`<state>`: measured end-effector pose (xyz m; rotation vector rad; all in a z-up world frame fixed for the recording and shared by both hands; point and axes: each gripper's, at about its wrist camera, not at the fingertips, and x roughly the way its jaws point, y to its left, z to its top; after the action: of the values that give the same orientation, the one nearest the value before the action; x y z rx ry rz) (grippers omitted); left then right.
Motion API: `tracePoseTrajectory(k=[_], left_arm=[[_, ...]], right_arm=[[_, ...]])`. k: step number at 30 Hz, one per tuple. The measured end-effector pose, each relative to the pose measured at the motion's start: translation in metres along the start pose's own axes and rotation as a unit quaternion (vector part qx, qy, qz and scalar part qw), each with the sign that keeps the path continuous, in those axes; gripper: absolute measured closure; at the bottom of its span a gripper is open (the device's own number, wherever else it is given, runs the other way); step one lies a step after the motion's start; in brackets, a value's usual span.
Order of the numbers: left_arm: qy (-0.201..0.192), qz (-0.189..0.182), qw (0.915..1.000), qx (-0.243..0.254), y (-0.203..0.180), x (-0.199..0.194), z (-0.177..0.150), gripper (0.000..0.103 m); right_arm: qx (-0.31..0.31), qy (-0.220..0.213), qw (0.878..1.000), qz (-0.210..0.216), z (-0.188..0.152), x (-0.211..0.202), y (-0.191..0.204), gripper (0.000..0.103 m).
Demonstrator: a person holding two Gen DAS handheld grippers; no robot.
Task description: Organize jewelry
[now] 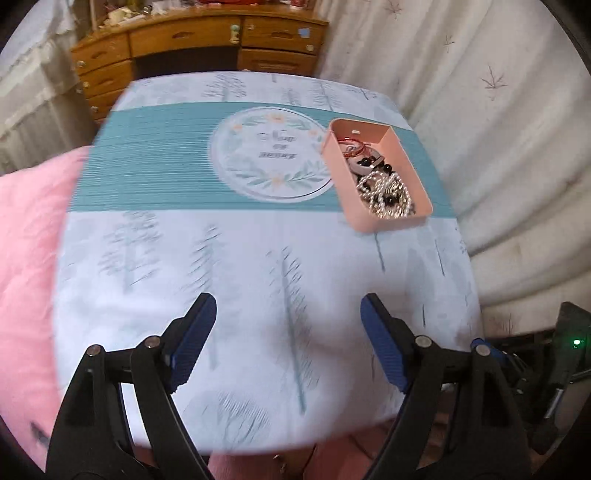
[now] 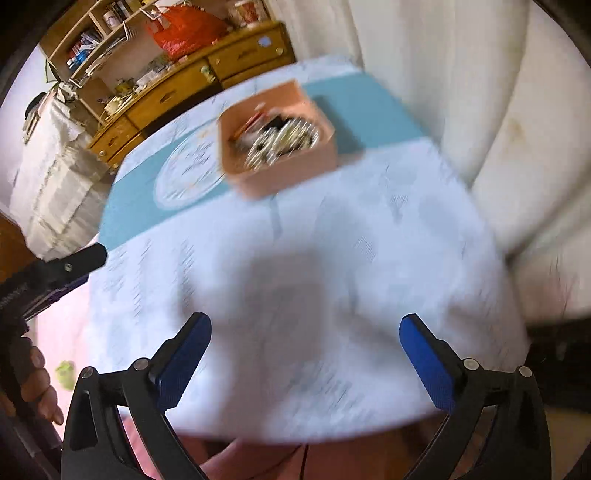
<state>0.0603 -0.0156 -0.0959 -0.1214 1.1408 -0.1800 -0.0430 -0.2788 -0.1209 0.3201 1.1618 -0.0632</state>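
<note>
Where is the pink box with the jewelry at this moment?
In the left wrist view the pink box sits on the tablecloth at the right, just beside the round flower print, over the teal band's right end.

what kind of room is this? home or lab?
Likely a home, probably a bedroom or living room: wooden desk with drawers, cluttered bookshelf, curtains, and a small table under a printed tablecloth holding a pink jewelry box.
</note>
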Motion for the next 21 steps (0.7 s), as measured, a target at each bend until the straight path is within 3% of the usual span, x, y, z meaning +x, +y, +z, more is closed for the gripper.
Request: tracePoseTrajectory(k=[4,7,9,13,16,19,21], left_arm=[[-0.024,0.048,0.9984,0.015,-0.006,-0.052,-0.017,0.024],[0.026,0.052,0.9983,0.0,-0.013,-0.061,-0.018,0.024],[0.033,0.039,0.9984,-0.024,-0.014,-0.068,-0.018,0.023],[-0.018,0.069,0.9969,-0.034,-0.028,-0.085,-0.012,0.019],[-0.066,0.07,0.9952,-0.02,-0.043,-0.1,-0.005,0.002],[-0.103,0.068,0.9918,-0.033,-0.05,-0.11,-0.003,0.0],[-0.109,0.07,0.9912,-0.03,-0.057,-0.11,-0.003,0.0]], right_arm=[[-0.025,0.046,0.998,0.018,-0.011,-0.02,0.023,0.0],[-0.047,0.048,0.997,0.03,-0.005,-0.048,0.035,0.0],[-0.073,0.037,0.996,0.045,0.003,-0.065,0.041,0.0],[-0.087,0.016,0.993,0.073,0.022,-0.094,0.047,0.0],[-0.112,-0.03,0.992,0.056,0.033,-0.118,0.052,0.0],[-0.13,-0.045,0.989,0.045,0.034,-0.128,0.052,0.0],[-0.14,-0.048,0.989,0.032,0.031,-0.128,0.052,0.0]])
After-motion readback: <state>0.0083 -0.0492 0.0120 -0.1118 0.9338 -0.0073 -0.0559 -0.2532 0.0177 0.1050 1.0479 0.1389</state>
